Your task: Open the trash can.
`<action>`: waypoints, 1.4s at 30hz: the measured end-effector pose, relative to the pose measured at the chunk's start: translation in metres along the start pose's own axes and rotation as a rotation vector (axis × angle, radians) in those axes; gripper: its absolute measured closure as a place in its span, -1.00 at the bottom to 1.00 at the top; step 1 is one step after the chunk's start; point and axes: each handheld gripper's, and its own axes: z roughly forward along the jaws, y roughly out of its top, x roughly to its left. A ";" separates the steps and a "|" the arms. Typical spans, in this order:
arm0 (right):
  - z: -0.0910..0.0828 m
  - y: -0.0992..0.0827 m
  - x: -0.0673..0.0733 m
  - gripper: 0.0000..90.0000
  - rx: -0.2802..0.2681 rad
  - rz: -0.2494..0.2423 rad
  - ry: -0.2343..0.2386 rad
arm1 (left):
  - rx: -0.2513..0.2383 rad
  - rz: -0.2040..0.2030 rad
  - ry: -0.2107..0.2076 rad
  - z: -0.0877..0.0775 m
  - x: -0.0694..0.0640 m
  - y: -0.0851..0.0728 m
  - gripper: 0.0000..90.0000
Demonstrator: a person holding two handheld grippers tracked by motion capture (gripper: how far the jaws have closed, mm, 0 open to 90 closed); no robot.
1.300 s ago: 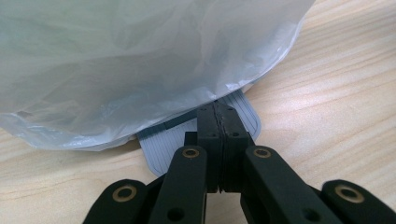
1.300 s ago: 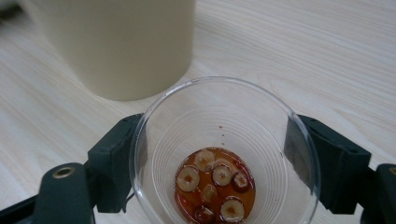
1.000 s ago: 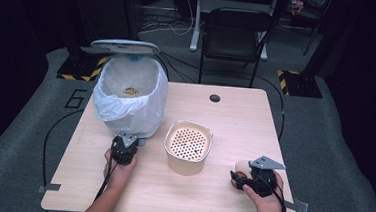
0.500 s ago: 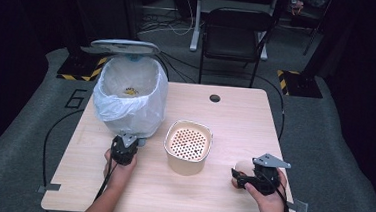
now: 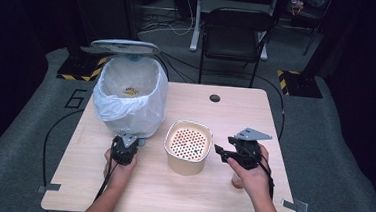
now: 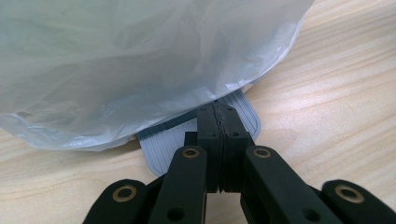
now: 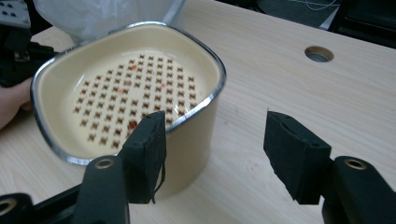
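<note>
Cream perforated basket (image 5: 188, 146) sits upright at mid-worktop (image 5: 255, 115), mouth up, a few orange crumbs inside. I count one basket and one bagged bin (image 5: 130, 99) holding yellow scraps. My left tool (image 5: 126, 143) is pressed together at the bin's pedal (image 6: 187, 135); my right tool (image 7: 212, 149), just closing, stands spread and empty beside the basket.

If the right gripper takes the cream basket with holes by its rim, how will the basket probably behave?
The cream basket looks rigid, with a metal-edged rim, so it should probably keep its shape. Its walls look smooth and glossy, so the open right gripper might slip on them. It seems nearly empty, with just small crumbs on the perforated floor, so it is likely light, and a grip on one side may tilt it.
</note>
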 end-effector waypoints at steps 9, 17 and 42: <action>0.039 0.022 0.004 0.18 0.088 0.018 0.024 | 0.000 -0.002 -0.002 0.000 0.000 0.000 0.98; 0.058 0.023 0.002 0.33 0.163 0.043 0.029 | -0.010 -0.007 0.001 0.001 0.000 0.000 0.98; 0.005 -0.003 0.007 0.04 0.105 0.037 0.072 | -0.009 -0.006 0.001 0.001 0.000 0.000 0.98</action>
